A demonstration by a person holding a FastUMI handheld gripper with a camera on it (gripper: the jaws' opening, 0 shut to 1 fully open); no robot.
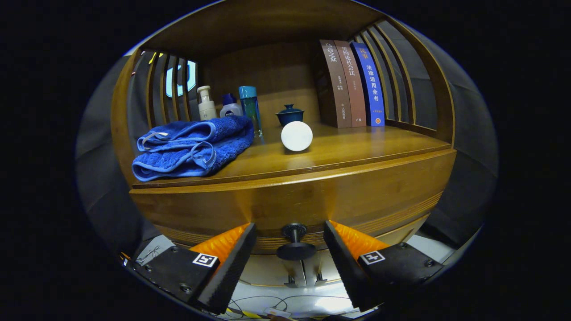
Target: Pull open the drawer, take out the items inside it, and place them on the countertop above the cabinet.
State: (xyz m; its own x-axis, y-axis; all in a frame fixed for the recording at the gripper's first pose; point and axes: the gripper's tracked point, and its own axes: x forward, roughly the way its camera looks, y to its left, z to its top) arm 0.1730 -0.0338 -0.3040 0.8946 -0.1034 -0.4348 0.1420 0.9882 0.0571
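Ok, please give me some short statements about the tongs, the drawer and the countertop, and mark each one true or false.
1. The tongs are open, with the drawer knob between the fingers. True.
2. The drawer is pulled fully open. False: it looks closed.
3. A blue towel lies folded on the countertop. True.
4. The three books lie flat in a pile. False: they stand upright.
5. The white ball sits in front of the lidded cup. True.
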